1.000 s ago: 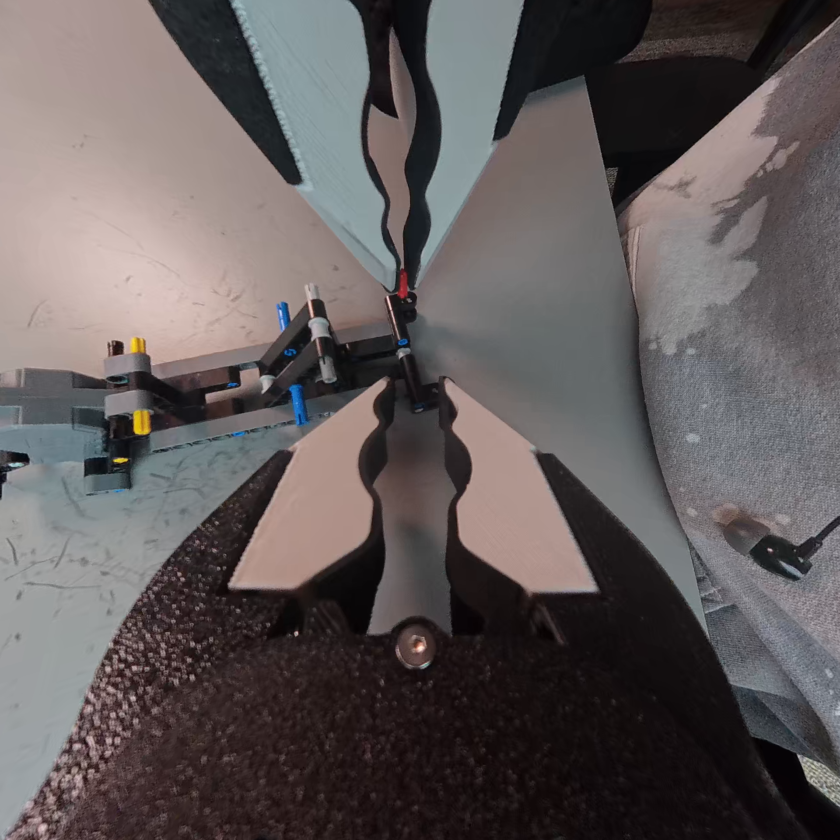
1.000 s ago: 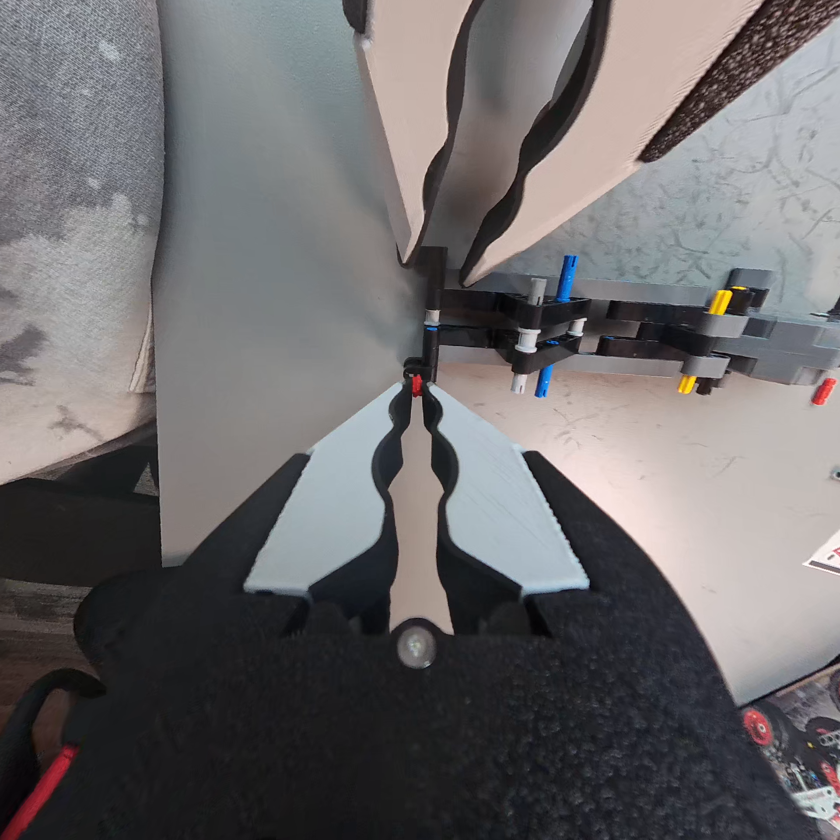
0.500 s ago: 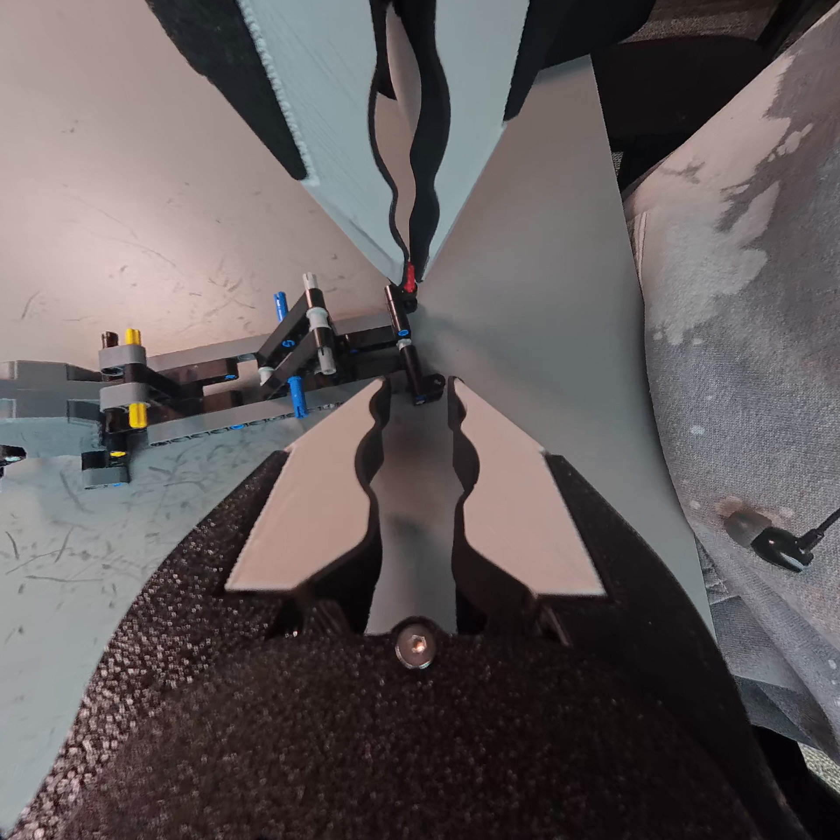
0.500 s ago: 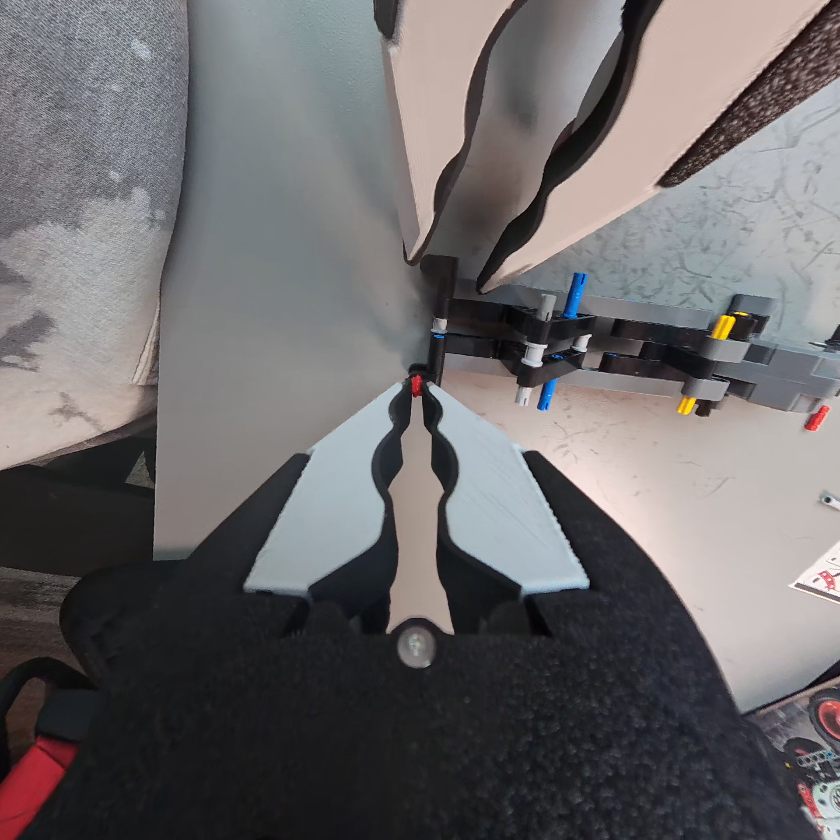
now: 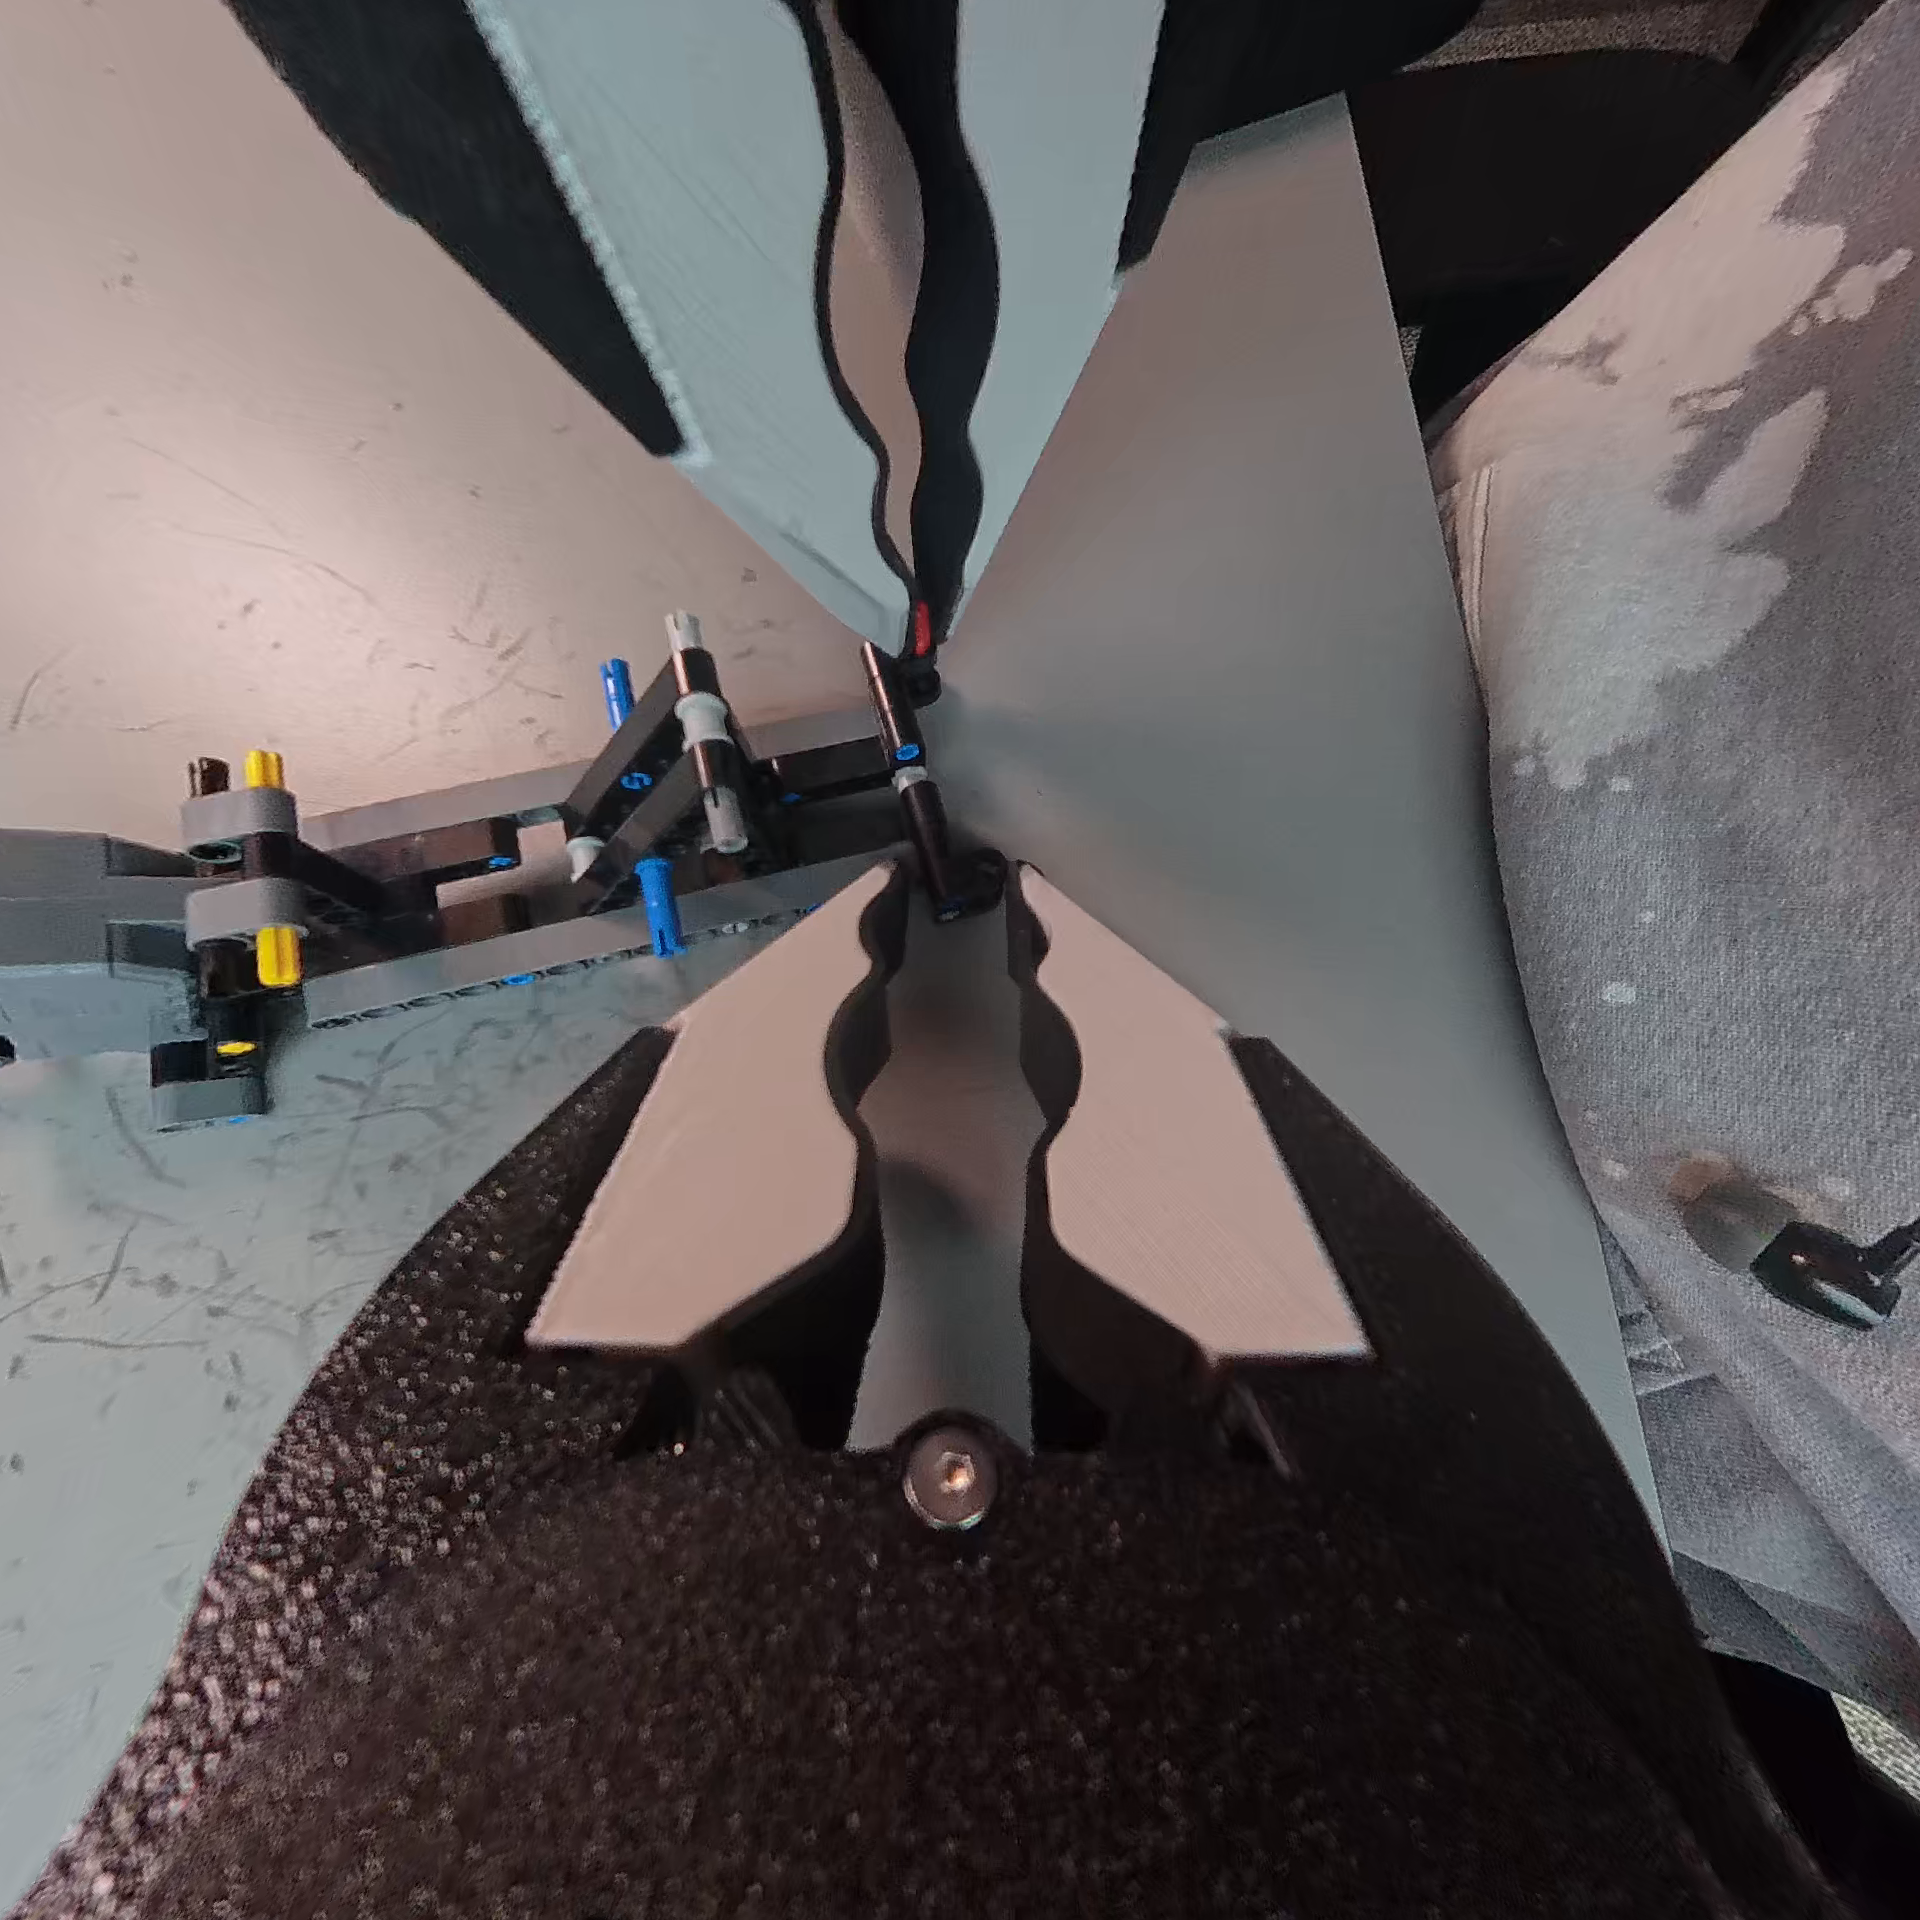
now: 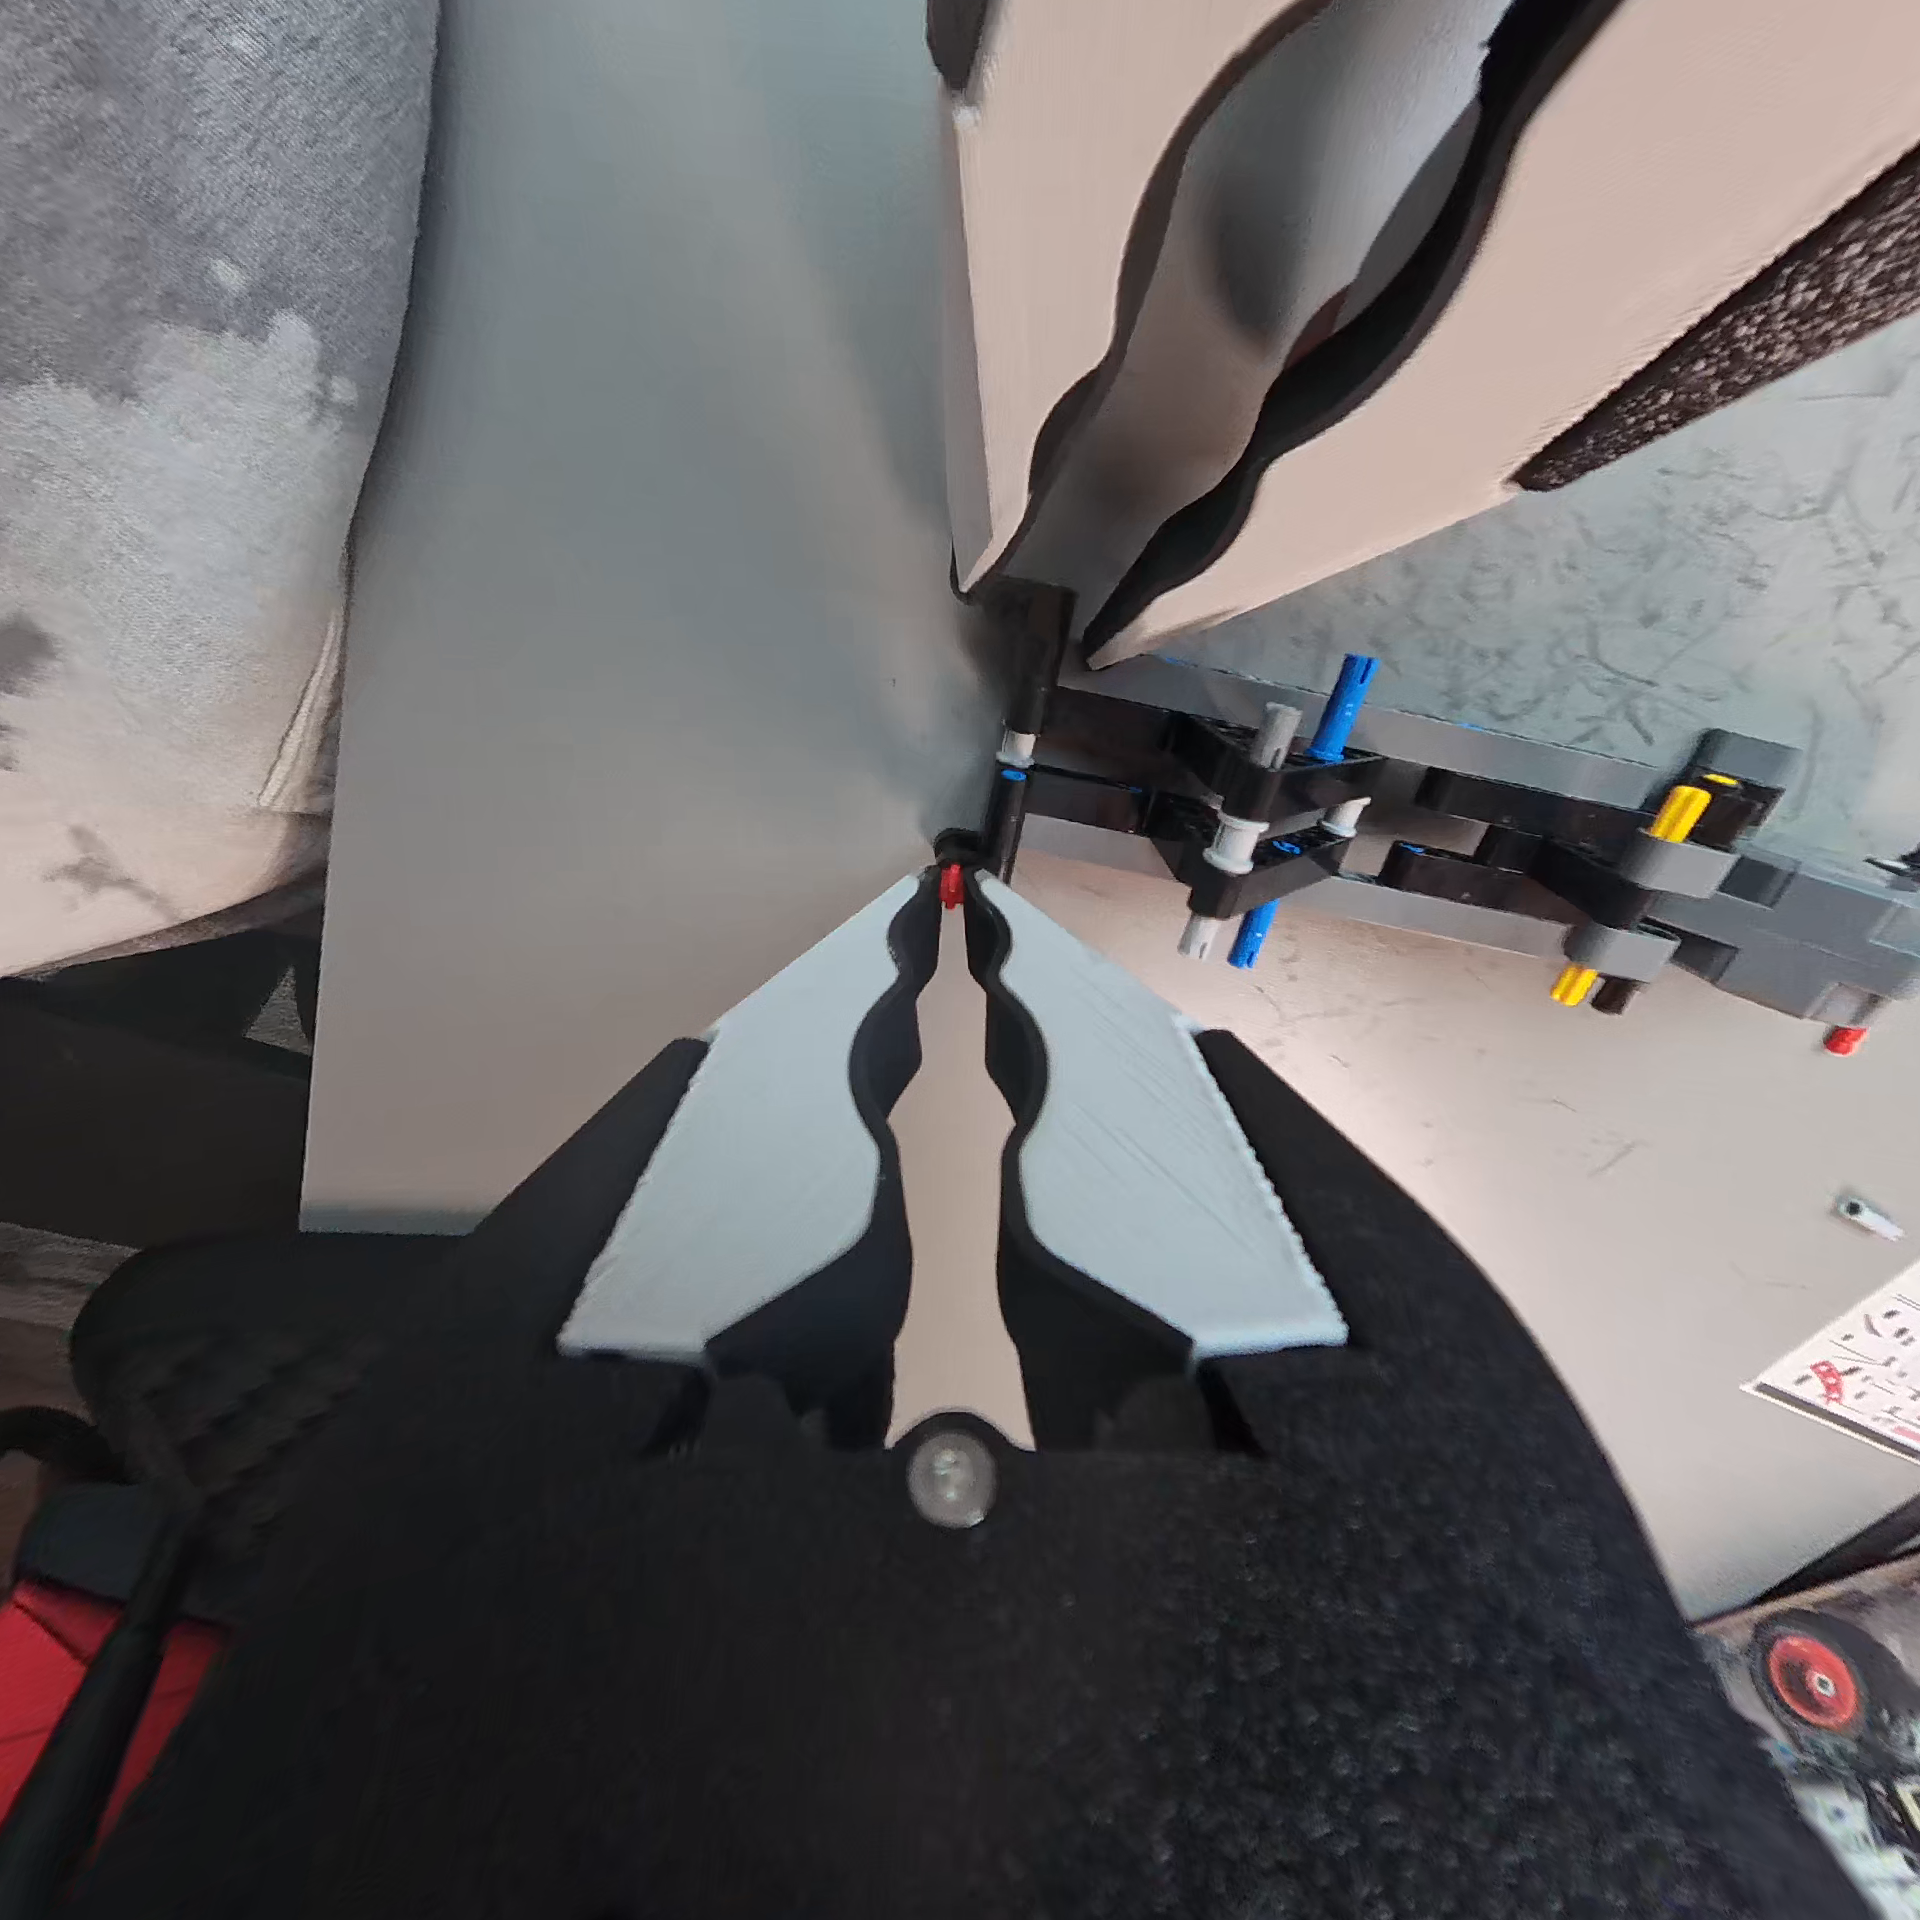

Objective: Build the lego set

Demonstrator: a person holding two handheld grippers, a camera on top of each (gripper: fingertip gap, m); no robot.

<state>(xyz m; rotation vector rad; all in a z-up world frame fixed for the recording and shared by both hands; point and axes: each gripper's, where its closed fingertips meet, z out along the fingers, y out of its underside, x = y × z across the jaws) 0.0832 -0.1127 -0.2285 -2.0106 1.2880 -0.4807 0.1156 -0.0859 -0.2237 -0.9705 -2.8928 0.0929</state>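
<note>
The lego assembly point(image 5: 644, 800) is a long grey and black beam frame with blue, yellow and light grey pins; it also shows in the right wrist view point(image 6: 1299, 821). My left gripper point(image 5: 958, 883) is shut on the black end piece of the upright axle at the assembly's near end. My right gripper point(image 6: 948, 894) is shut on a small red pin point(image 6: 948, 886) and holds it against the black connector at the axle's other end. The red pin point(image 5: 921, 627) shows between the right gripper's tips in the left wrist view. The two grippers face each other, tip to tip.
The scratched grey table point(image 5: 208, 1195) lies under the assembly. Stained grey fabric point(image 5: 1714, 727) runs along the table edge, with a black clip point(image 5: 1818, 1268) on it. A sticker sheet point(image 6: 1860, 1371), a small light part point(image 6: 1865, 1216) and a printed picture of a red wheel point(image 6: 1808, 1683) lie at the right. Spacing between my two grippers at the tips: around 5 cm.
Both grippers keep their hold. The assembly and the left gripper have shifted slightly closer to the right gripper; the red pin stays against the black connector.
</note>
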